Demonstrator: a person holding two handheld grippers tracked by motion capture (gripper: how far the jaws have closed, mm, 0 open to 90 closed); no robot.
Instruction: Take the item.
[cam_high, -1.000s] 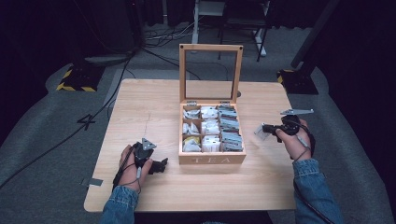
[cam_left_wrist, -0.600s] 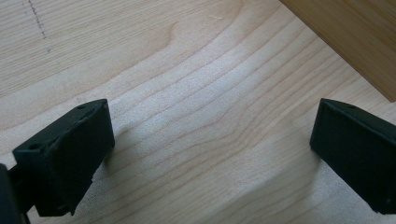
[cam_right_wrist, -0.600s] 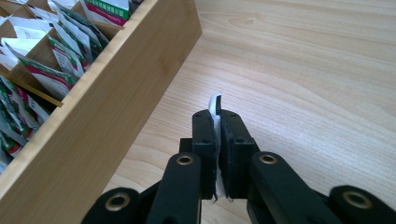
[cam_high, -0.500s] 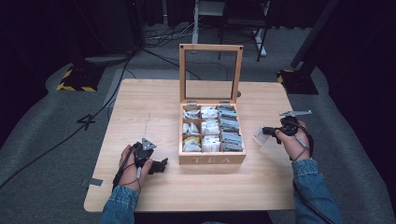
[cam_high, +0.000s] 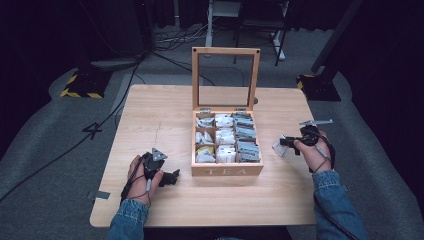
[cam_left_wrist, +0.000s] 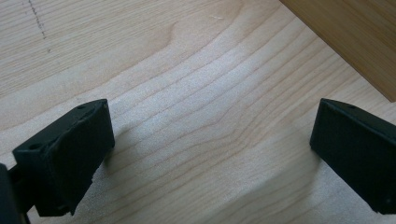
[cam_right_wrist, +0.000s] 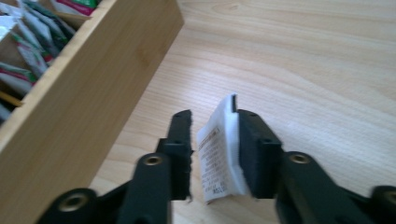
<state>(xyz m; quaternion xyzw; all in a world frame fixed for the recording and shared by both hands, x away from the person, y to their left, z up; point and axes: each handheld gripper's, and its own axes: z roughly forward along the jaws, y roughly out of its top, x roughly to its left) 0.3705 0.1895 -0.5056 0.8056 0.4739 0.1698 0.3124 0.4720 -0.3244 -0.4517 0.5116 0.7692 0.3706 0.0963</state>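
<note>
High view – box: the wooden tea box (cam_high: 227, 170) stands mid-table (cam_high: 165, 107), lid (cam_high: 225, 77) upright, compartments full of sachets.
High view – left gripper (cam_high: 172, 177): I rest it on the table just left of the box front.
High view – right gripper (cam_high: 281, 144): I hold it right of the box, a white sachet (cam_high: 278, 148) at its tip.
Left gripper view – jaws: spread wide over bare wood, nothing between; a box corner (cam_left_wrist: 348, 39) at upper right.
Right gripper view – sachet (cam_right_wrist: 219, 151): it lies against one jaw, with a gap to the other; the grip looks loose. The box wall (cam_right_wrist: 88, 100) is beside it.
</note>
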